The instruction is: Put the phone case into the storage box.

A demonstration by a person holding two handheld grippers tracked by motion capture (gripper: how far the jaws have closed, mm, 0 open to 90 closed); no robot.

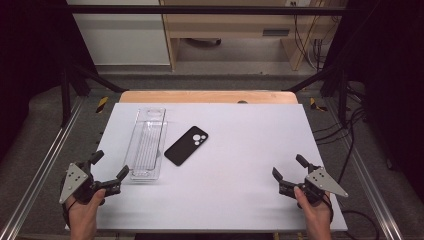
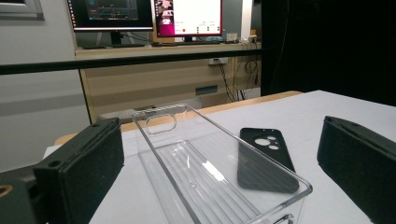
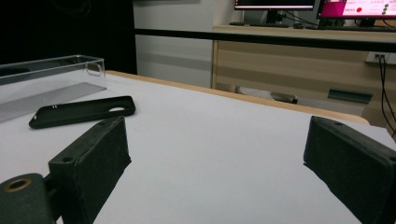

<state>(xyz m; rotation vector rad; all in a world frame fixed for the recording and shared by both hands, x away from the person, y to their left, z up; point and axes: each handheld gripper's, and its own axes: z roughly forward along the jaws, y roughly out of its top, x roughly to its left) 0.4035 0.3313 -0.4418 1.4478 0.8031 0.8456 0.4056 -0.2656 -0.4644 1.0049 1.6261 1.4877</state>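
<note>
With both grippers' fingers apart and empty, your left gripper (image 1: 111, 173) just beside the clear plastic tray (image 1: 148, 142) and the black phone case (image 1: 186, 145) lying on the tabletop (image 1: 240, 150) beside it, next approach the case.

Each hand carries a black gripper: the left gripper (image 1: 109, 167) and the right gripper (image 1: 289, 167) both have two blocky jaws faced with matt, finely textured black pads (image 2: 88, 154). A grey three-cornered plate (image 1: 74, 181) with small dark screw holes tops each one. A brass-coloured ring (image 3: 17, 184) sits at the jaw base. A black cable (image 1: 360, 216) trails from the right gripper.
</note>
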